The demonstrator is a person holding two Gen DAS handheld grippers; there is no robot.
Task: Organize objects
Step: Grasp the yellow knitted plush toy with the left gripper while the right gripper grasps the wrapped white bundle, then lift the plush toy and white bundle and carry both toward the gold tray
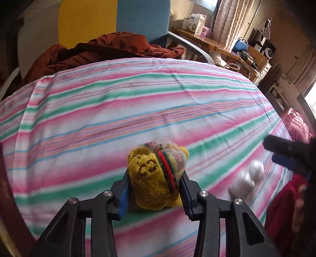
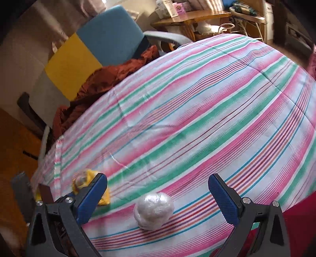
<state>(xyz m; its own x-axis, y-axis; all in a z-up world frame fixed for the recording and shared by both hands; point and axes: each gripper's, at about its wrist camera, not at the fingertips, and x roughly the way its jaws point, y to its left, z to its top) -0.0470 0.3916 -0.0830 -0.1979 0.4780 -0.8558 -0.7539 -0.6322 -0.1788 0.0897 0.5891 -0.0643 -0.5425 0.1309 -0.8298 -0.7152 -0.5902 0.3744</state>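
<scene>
Left wrist view shows the left tool (image 1: 156,183) clamped on a yellow knitted bundle (image 1: 156,178), which looks like rolled socks with a red, green and grey striped band. Both blue pads (image 1: 124,194) press its sides, and the knit bulges between them. The bundle rests on, or just above, the striped cover (image 1: 138,102) near its front edge; contact underneath cannot be confirmed. The grip sits across the middle of the roll, which in my judgement keeps the soft wad from unrolling when lifted.

Right wrist view shows the right tool (image 2: 158,195) with its jaws wide apart and nothing between the pads. A white wrapped ball (image 2: 154,210), glossy like plastic film, lies on the cover just below the gap and roughly centred on it. No pad touches it. That alignment suggests the ball is the next item intended for this tool, approached from above.

In the same view the yellow bundle shows partly behind the tool's left finger, close beside the ball. Both items are thus gathered at the near edge, within easy reach of both hands.

A rust-coloured quilt (image 1: 102,49) is heaped at the far side against a blue and yellow chair (image 1: 142,17). No box or basket for the items is visible, so their destination cannot be determined.
</scene>
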